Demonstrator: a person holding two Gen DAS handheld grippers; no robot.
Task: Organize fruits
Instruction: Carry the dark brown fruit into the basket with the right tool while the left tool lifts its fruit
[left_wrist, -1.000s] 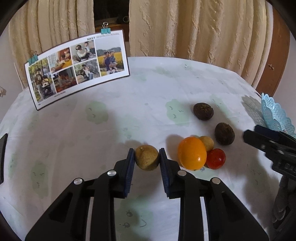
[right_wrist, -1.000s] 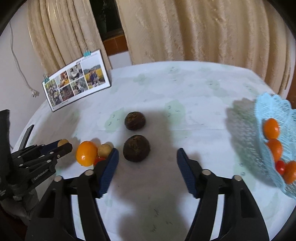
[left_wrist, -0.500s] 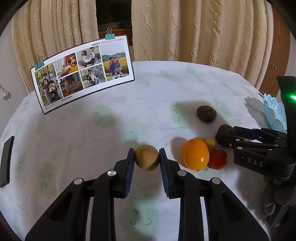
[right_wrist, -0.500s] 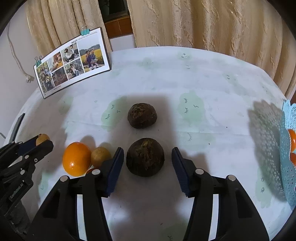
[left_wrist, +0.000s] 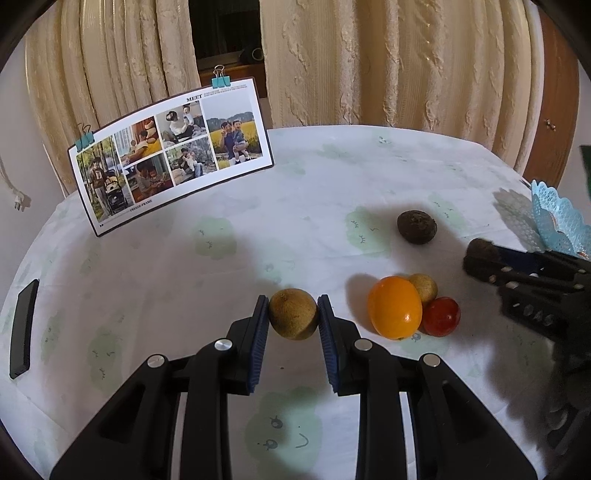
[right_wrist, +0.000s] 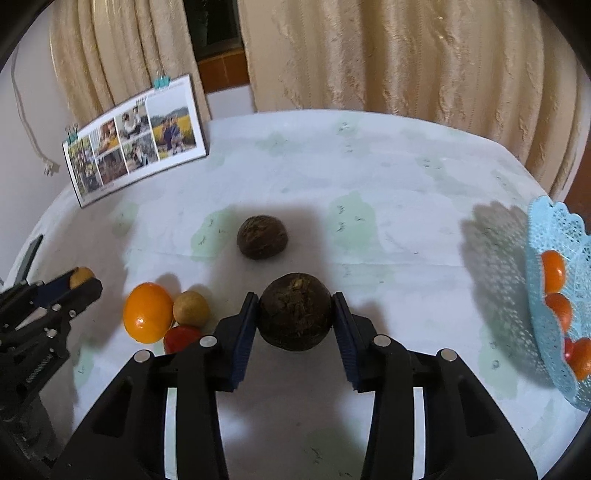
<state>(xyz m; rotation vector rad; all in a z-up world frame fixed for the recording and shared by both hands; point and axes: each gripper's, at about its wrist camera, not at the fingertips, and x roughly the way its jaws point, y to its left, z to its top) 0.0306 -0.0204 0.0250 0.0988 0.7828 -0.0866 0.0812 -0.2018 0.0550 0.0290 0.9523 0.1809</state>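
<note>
- Dark brown fruit (right_wrist: 294, 312) sits squarely between the two blue pads of the right gripper (right_wrist: 295, 314), low over the white cloth, its widest part level with the pads.
- The right jaws are closing on it: the pad on the picture's left appears to touch its side, and the other pad stands just at its edge, with any gap too fine to tell.
- This fruit is round, rough and fibrous, nearly black-brown, with pale flecks near its top.
- A tan fruit (left_wrist: 293, 314) is clamped between the blue pads of the left gripper (left_wrist: 293, 318), both pads pressing on its sides; the jaws stand narrow around it.
- The tan fruit is oval, dull yellow-brown and finely speckled.
- Just beside the left gripper lies a touching cluster: an orange fruit (left_wrist: 394, 307), a small tan fruit (left_wrist: 424, 288) behind it, and a red tomato (left_wrist: 441, 316) at its side.
- A second dark brown fruit (right_wrist: 262, 237) rests alone on the cloth beyond the right gripper, apart from the gripped one.
- A blue lace basket (right_wrist: 539, 266) stands at the table's right edge, holding several orange and red fruits.
- A photo card (left_wrist: 173, 155) held by teal clips stands at the far left of the table (left_wrist: 332, 177), in front of cream curtains.
</note>
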